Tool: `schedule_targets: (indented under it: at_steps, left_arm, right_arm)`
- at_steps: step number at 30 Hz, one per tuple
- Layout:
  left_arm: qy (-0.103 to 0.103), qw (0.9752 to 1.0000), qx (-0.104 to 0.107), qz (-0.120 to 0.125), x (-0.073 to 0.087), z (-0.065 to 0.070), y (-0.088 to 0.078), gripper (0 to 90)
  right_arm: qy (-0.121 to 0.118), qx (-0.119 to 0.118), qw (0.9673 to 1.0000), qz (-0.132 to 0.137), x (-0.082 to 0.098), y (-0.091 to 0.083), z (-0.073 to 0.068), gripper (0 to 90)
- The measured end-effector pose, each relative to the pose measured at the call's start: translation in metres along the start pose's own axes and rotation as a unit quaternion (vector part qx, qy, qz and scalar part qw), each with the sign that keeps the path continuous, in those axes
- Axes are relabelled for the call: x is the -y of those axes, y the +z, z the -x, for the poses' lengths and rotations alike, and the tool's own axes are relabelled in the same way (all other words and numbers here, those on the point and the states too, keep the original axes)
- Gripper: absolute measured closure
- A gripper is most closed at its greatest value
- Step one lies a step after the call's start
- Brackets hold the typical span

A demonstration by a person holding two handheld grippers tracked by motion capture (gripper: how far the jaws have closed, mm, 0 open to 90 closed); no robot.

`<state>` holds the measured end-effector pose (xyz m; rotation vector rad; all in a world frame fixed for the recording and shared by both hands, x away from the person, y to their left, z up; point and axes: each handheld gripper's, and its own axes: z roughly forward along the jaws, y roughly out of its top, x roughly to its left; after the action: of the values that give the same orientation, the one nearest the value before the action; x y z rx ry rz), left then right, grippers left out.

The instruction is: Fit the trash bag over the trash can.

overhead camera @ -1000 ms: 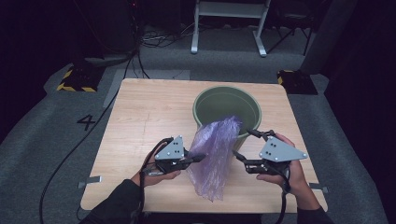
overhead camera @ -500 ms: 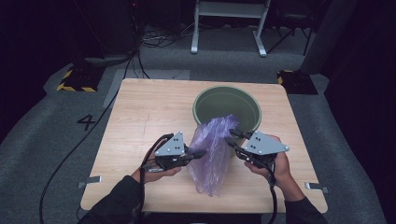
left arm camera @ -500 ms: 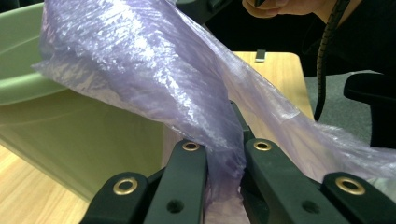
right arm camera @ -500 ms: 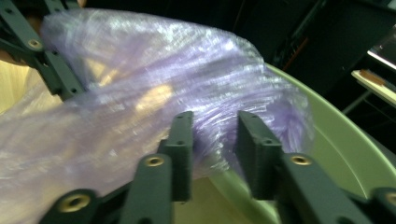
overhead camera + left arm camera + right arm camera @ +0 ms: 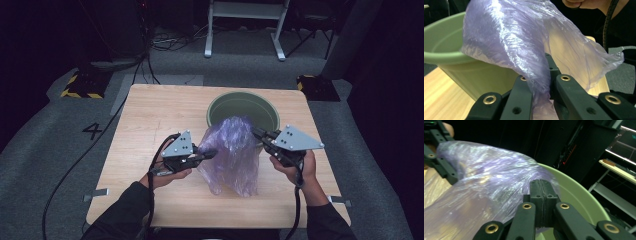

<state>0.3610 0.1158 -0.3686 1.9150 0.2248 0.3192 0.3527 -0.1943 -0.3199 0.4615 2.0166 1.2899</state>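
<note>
Purple plastic bag (image 5: 232,155) held up off the table (image 5: 150,115), near the middle of the front half, just in front of the green bucket (image 5: 243,109) standing toward the far right corner. Upper part of bag raised against the bucket's near rim; lower part hanging down to the tabletop.

Left gripper (image 5: 209,153) at the bag's left side, pressed together on a gathered fold of film; fold seen pinched between the black jaws in the left gripper view (image 5: 539,85), with the bag (image 5: 524,42) spreading above them and the bucket (image 5: 446,50) behind.

Right gripper (image 5: 256,134) at the bag's upper right edge, beside the bucket rim. Jaws just closed, now pressed flat together in the right gripper view (image 5: 541,195); thin film (image 5: 486,187) caught at the pads, bucket rim (image 5: 579,195) beyond.

Bag stretched between the two grippers.
</note>
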Motion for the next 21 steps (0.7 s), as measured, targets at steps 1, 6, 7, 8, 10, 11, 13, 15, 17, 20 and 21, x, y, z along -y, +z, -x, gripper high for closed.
schedule_targets:
  at_steps: [1,6,7,8,10,11,13,15,17,20,21]
  left_arm:
    - [-0.001,1.0000,0.000,-0.002,-0.002,-0.002,0.000,87.4]
    - [0.000,0.9999,-0.010,0.001,-0.010,-0.014,0.004,87.0]
    - [-0.001,0.9999,-0.014,0.000,-0.012,-0.017,0.004,87.0]
    - [0.000,0.9998,-0.018,0.001,-0.013,-0.020,0.004,87.0]
    - [-0.007,0.9997,-0.022,0.006,-0.016,-0.025,0.004,87.0]
    - [-0.008,0.9997,-0.024,0.007,-0.017,-0.028,0.004,87.0]
    - [-0.010,0.9995,-0.030,0.005,-0.019,-0.032,0.005,87.1]
    - [-0.011,0.9993,-0.035,0.003,-0.021,-0.037,0.006,87.1]
    - [-0.014,0.9991,-0.040,-0.001,-0.021,-0.042,0.009,87.2]
    - [-0.020,0.9991,-0.039,-0.001,-0.020,-0.047,0.011,87.4]
    - [-0.022,0.9990,-0.038,0.001,-0.019,-0.048,0.011,87.4]
  right_arm:
    - [0.005,0.001,1.0000,-0.001,-0.001,0.000,0.003,89.8]
    - [0.029,0.002,0.9994,-0.019,-0.005,0.009,0.023,89.8]
    - [0.031,0.000,0.9992,-0.026,-0.006,0.012,0.027,89.8]
    - [0.032,0.004,0.9990,-0.032,-0.007,0.015,0.030,89.7]
    - [0.039,0.004,0.9985,-0.039,-0.008,0.020,0.037,89.7]
    - [0.042,0.003,0.9983,-0.040,-0.008,0.022,0.039,89.6]
    - [0.042,0.007,0.9979,-0.049,-0.008,0.026,0.043,89.4]
    - [0.042,0.015,0.9975,-0.056,-0.006,0.029,0.046,89.0]
    - [0.043,0.024,0.9965,-0.067,-0.004,0.032,0.050,87.8]
    - [0.052,0.028,0.9954,-0.075,0.001,0.036,0.055,81.1]
    - [0.054,0.029,0.9951,-0.077,0.002,0.037,0.056,74.4]
